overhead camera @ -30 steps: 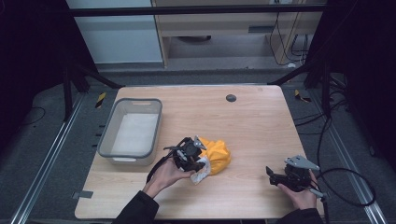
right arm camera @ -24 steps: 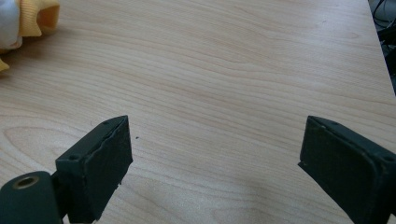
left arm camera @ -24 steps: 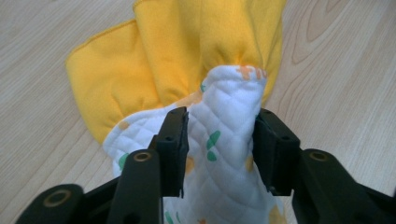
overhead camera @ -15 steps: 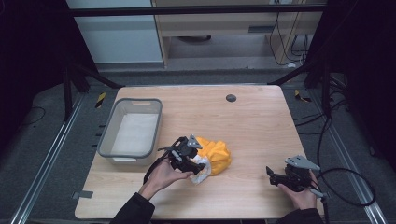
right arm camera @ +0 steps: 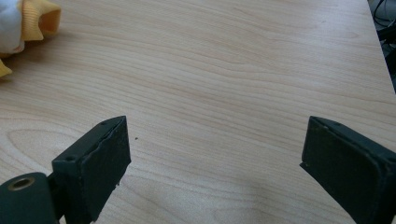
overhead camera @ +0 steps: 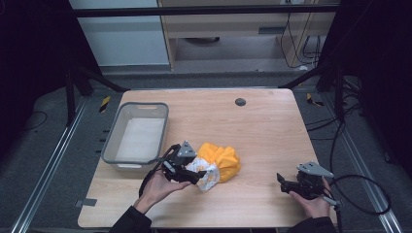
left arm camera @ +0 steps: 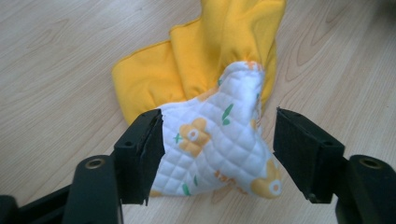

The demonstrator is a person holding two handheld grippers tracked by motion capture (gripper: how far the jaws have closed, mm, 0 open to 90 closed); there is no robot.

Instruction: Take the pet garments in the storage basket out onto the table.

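A small yellow garment (overhead camera: 224, 159) with a white quilted, flower-printed part (left arm camera: 215, 140) lies crumpled near the middle of the wooden table (overhead camera: 262, 131). My left gripper (overhead camera: 198, 175) sits at its left side and its jaws have just been opening. In the left gripper view the quilted part lies between the jaws of my left gripper (left arm camera: 217, 149); it reaches the left pad, while a gap separates it from the right pad. My right gripper (overhead camera: 282, 180) rests low over bare wood at the front right. The right gripper (right arm camera: 215, 158) is open, with nothing between its jaws.
A grey plastic bin (overhead camera: 109, 145) stands at the table's left, just behind my left hand. A small black round disc (overhead camera: 240, 102) sits near the far edge. A corner of the garment (right arm camera: 42, 18) shows at the top left of the right gripper view.
The left gripper's jaws have opened and let go of the garment, and the hand has drawn back to the left. More of the white quilted part now shows. The right gripper has stayed put.
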